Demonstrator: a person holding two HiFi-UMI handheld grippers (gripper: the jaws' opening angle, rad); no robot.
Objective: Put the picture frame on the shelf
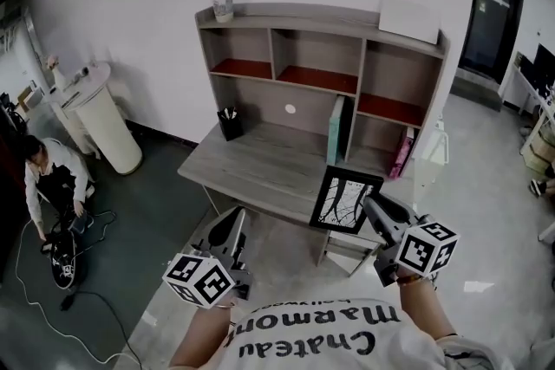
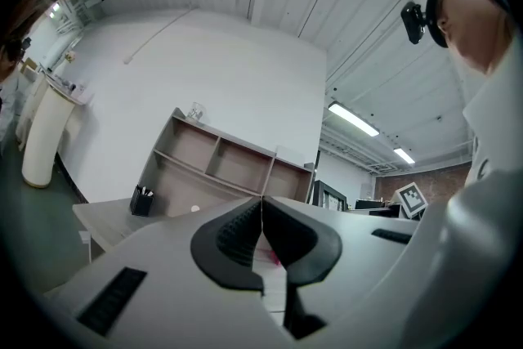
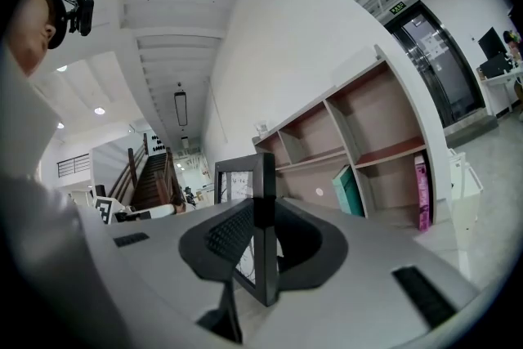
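Picture frame hangs centre right at the front edge of the shelf unit, its right side pinched in the right gripper. Bare desktop opens to its upper left. The left gripper, lower left, has its jaws pressed together.

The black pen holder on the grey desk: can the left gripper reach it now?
Probably yes: the left gripper is empty, jaws shut, and nothing stands on the grey desk between it and the black pen holder.

Grips the black picture frame at five o'clock in the right gripper, just off the desk front edge. Hangs the left gripper at seven o'clock. Shows a crouching person at nine o'clock, a cup at twelve.
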